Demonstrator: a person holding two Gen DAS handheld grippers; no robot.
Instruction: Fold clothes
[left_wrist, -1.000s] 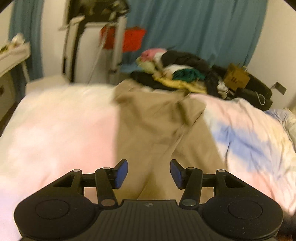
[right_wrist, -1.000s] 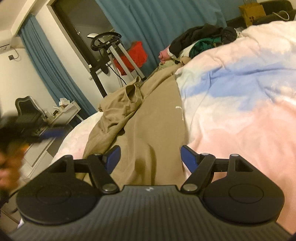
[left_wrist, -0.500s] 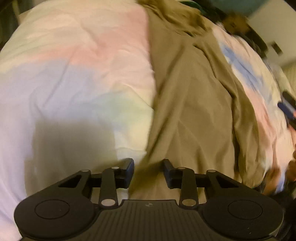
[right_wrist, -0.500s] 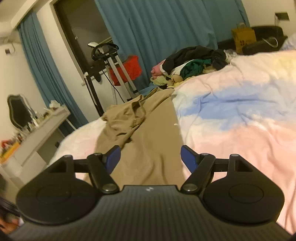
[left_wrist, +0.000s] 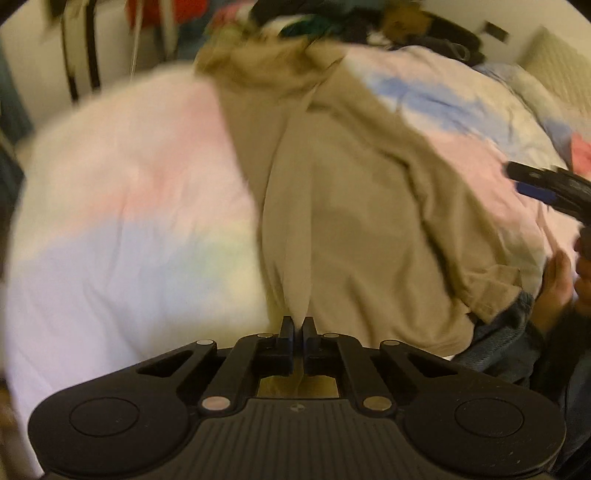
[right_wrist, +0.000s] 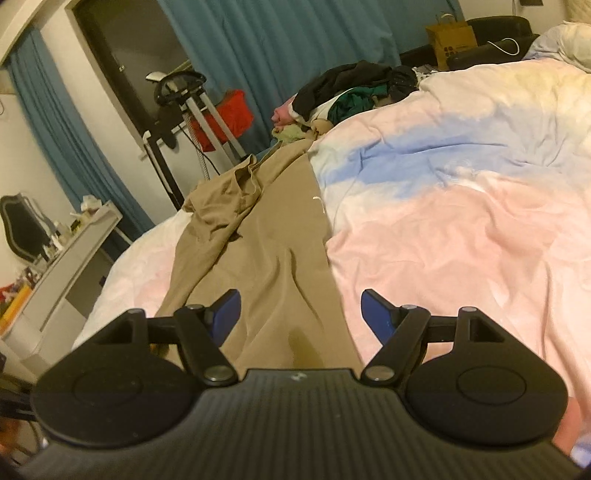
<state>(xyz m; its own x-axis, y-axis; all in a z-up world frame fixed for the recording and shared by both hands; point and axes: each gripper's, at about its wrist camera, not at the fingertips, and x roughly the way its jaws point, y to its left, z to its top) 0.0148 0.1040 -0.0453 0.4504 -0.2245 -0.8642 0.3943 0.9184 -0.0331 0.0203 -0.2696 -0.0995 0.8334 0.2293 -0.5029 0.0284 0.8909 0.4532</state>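
Note:
A long tan garment (left_wrist: 351, 206) lies lengthwise across the pastel duvet (left_wrist: 122, 229); its far end is bunched. My left gripper (left_wrist: 296, 325) is shut on the near edge of the tan garment, with cloth pinched between the jaws. In the right wrist view the same garment (right_wrist: 269, 251) runs away from me, crumpled at the far end. My right gripper (right_wrist: 300, 308) is open and empty, just above the garment's near end. It also shows at the right edge of the left wrist view (left_wrist: 546, 188), beside the garment.
A pile of mixed clothes (right_wrist: 354, 92) sits at the bed's far end before blue curtains (right_wrist: 288, 40). An exercise machine (right_wrist: 184, 99) and red bag (right_wrist: 229, 118) stand beyond the bed. A white desk (right_wrist: 66, 258) is at left. A paper bag (right_wrist: 450, 40) stands far right.
My left gripper has come down onto the garment's near edge and closed on it. The right gripper stayed open and shifted only slightly.

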